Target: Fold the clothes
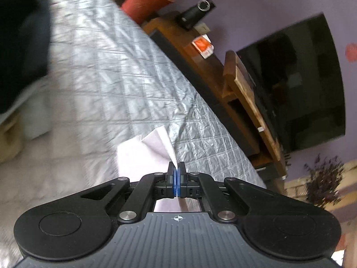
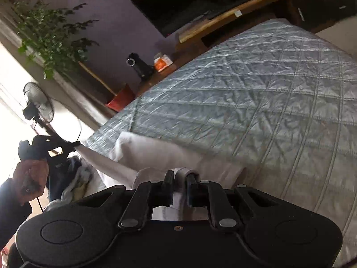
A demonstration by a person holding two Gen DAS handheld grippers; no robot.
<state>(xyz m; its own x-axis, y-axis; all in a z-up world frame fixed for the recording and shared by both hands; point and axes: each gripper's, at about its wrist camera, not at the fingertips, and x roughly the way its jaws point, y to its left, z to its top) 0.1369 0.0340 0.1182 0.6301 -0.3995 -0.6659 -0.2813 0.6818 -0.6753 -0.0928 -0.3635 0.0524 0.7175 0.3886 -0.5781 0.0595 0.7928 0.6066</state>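
Note:
A pale white garment hangs stretched between both grippers above the grey quilted bedspread. My right gripper is shut on a bunched fold of the garment. In the left wrist view my left gripper has its blue pads pressed together on a thin edge of the garment, which rises in a peak just beyond the fingertips. The right wrist view also shows the left gripper at the far left, held by a hand, with the cloth's corner pulled taut to it.
A pile of other clothes lies at the bed's left edge. Beyond the bed stand a wooden TV bench, a dark TV, a red pot, a black device and an orange box. A fan and a plant stand by the window.

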